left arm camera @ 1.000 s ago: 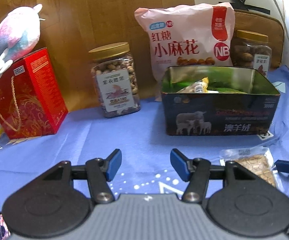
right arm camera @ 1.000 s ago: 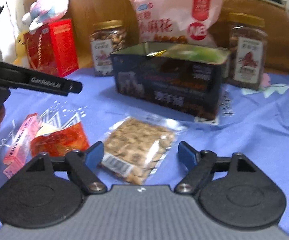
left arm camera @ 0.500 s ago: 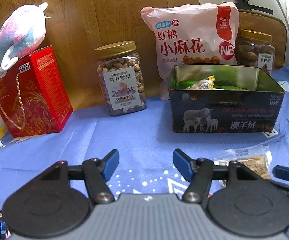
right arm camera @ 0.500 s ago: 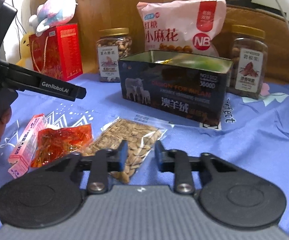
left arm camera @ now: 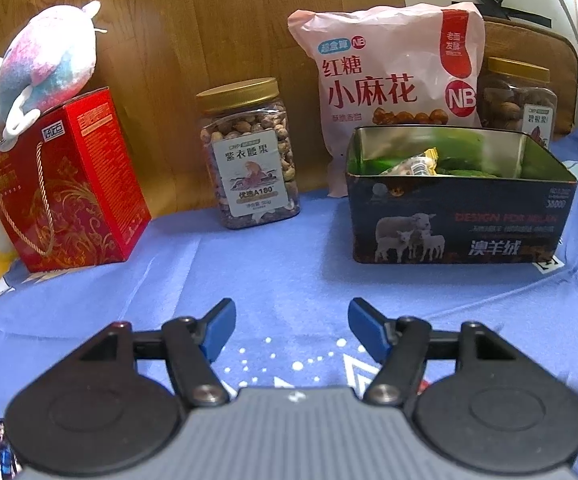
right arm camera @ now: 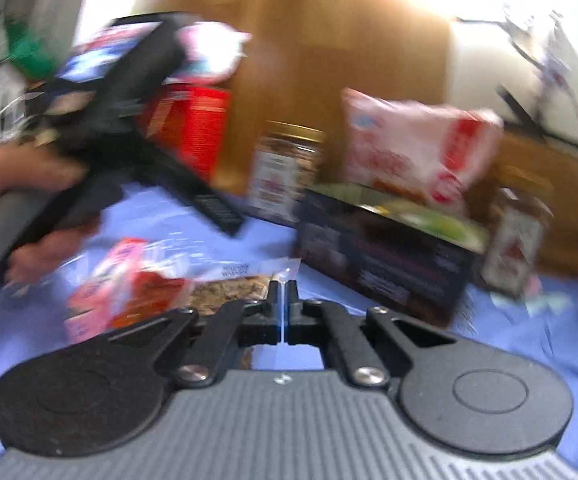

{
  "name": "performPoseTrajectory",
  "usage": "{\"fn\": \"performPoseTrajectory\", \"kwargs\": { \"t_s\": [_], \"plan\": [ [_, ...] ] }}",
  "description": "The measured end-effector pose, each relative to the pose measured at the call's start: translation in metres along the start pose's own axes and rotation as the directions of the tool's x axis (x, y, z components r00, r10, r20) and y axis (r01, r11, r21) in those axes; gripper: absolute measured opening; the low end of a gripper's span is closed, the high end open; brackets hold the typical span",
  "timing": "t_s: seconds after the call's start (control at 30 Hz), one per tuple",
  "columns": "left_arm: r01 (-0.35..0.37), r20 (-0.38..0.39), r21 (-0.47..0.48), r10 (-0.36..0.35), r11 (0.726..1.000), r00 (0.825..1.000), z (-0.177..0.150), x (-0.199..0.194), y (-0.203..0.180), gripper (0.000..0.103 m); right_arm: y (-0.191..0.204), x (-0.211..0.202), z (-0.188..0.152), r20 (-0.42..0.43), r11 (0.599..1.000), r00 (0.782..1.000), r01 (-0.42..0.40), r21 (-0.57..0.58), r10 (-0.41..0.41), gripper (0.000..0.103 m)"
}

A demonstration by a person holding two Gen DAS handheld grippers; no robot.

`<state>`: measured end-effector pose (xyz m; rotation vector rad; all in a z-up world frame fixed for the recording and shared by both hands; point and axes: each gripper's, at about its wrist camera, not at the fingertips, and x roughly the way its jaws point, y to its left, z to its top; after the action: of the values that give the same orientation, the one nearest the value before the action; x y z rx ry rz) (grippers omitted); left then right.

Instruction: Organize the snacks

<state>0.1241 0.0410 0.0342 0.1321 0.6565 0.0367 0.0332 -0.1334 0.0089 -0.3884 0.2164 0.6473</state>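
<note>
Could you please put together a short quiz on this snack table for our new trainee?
1. True or false: the metal tin has its lid on.
2. What sits on top of the red gift box? A) a plush toy B) a nut jar C) a pink bag
3. What are the fingers of the right gripper shut on?

Key:
1. False: the tin is open, with wrappers inside.
2. A.
3. The thin edge of the clear snack packet, as far as the blurred right wrist view shows.
</note>
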Motion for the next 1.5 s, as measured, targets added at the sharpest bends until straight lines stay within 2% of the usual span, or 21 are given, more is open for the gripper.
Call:
{"fn": "performPoseTrajectory", "kwargs": {
  "t_s": [0.07,0.13,0.27,0.33,0.37,0.4,0.5,0.7,0.8,0.83,0.93,1.0,1.03,1.07,1.13,1.17,1.2,1.27,1.33,1.4,1.5],
  "plan": [
    [-0.002,-0.002,-0.006,0.002,1.0,1.0,-0.001,0.001,0.002,0.064,0.011,0.001,0.0,-0.015,0.998,0.999,-0.039,-0.051,0.038,0.004],
    [0.0,-0.003,-0.012,0.0,1.0,1.0,-0.002,0.0,0.004,0.064,0.014,0.005,0.002,-0.032,0.997,0.999,-0.033,-0.07,0.03,0.005],
    [0.019,-0.005,-0.019,-0.019,1.0,1.0,-0.005,-0.004,0.01,0.065,-0.006,0.005,0.002,-0.048,0.999,0.999,-0.004,0.042,0.006,0.035],
    [0.056,-0.012,-0.023,-0.056,0.998,0.998,-0.008,-0.01,0.016,0.069,-0.016,0.0,0.0,-0.076,0.994,0.996,-0.032,0.104,0.04,0.038],
    [0.079,-0.019,-0.021,-0.079,0.997,0.997,-0.009,-0.012,0.018,0.071,-0.021,-0.004,-0.001,-0.092,0.988,0.993,-0.065,0.14,0.078,0.045],
    [0.117,-0.031,-0.014,-0.118,0.993,0.993,-0.011,-0.014,0.021,0.073,-0.023,-0.009,-0.003,-0.104,0.981,0.988,-0.093,0.169,0.111,0.052],
    [0.206,-0.058,0.031,-0.204,0.978,0.977,-0.016,-0.023,0.02,0.073,-0.024,-0.022,-0.007,-0.132,0.959,0.971,-0.165,0.229,0.198,0.059],
    [0.3,-0.101,0.131,-0.289,0.945,0.952,-0.029,-0.033,0.003,0.073,0.008,-0.028,-0.009,-0.192,0.962,0.951,-0.21,0.174,0.242,0.071],
    [0.296,-0.134,0.153,-0.277,0.943,0.952,-0.036,-0.028,-0.003,0.073,0.033,-0.019,-0.01,-0.231,0.974,0.946,-0.211,0.089,0.226,0.073],
    [0.301,-0.143,0.146,-0.281,0.942,0.949,-0.038,-0.027,-0.003,0.073,0.038,-0.019,-0.01,-0.217,0.976,0.952,-0.206,0.072,0.217,0.074],
    [0.348,-0.165,0.092,-0.33,0.933,0.929,-0.042,-0.026,0.002,0.073,0.037,-0.018,-0.007,-0.213,0.987,0.964,-0.157,0.038,0.162,0.077],
    [0.392,-0.186,0.041,-0.378,0.919,0.907,-0.044,-0.025,0.007,0.073,0.024,-0.016,-0.008,-0.206,0.998,0.976,-0.058,0.034,0.063,0.077],
    [0.397,-0.187,0.026,-0.386,0.917,0.903,-0.046,-0.025,0.008,0.073,0.016,-0.016,-0.008,-0.204,0.999,0.979,0.002,0.038,0.005,0.077],
    [0.406,-0.194,0.013,-0.396,0.914,0.897,-0.046,-0.023,0.009,0.073,0.006,-0.016,-0.01,-0.207,0.996,0.976,0.074,0.045,-0.063,0.077],
    [0.453,-0.213,-0.031,-0.449,0.891,0.868,-0.048,-0.022,0.01,0.073,-0.014,-0.016,-0.013,-0.225,0.982,0.963,0.169,0.089,-0.146,0.076],
    [0.473,-0.22,-0.045,-0.47,0.88,0.855,-0.048,-0.022,0.009,0.073,-0.025,-0.019,-0.014,-0.229,0.977,0.964,0.169,0.134,-0.135,0.076],
    [0.484,-0.223,-0.053,-0.483,0.873,0.847,-0.049,-0.022,0.008,0.073,-0.034,-0.023,-0.015,-0.223,0.972,0.971,0.133,0.193,-0.088,0.077],
    [0.478,-0.224,-0.051,-0.476,0.877,0.85,-0.048,-0.023,0.004,0.074,-0.042,-0.033,-0.016,-0.198,0.956,0.979,0.007,0.294,0.054,0.077],
    [0.468,-0.219,-0.067,-0.47,0.881,0.855,-0.047,-0.025,0.005,0.073,-0.038,-0.036,-0.015,-0.178,0.937,0.969,-0.106,0.332,0.172,0.078],
    [0.459,-0.188,-0.092,-0.468,0.884,0.863,-0.044,-0.031,0.01,0.073,-0.026,-0.036,-0.015,-0.186,0.943,0.961,-0.142,0.3,0.204,0.078],
    [0.466,-0.138,-0.132,-0.482,0.875,0.865,-0.043,-0.049,0.022,0.073,-0.014,-0.025,-0.014,-0.217,0.957,0.952,-0.163,0.242,0.217,0.078]
  ]
}}
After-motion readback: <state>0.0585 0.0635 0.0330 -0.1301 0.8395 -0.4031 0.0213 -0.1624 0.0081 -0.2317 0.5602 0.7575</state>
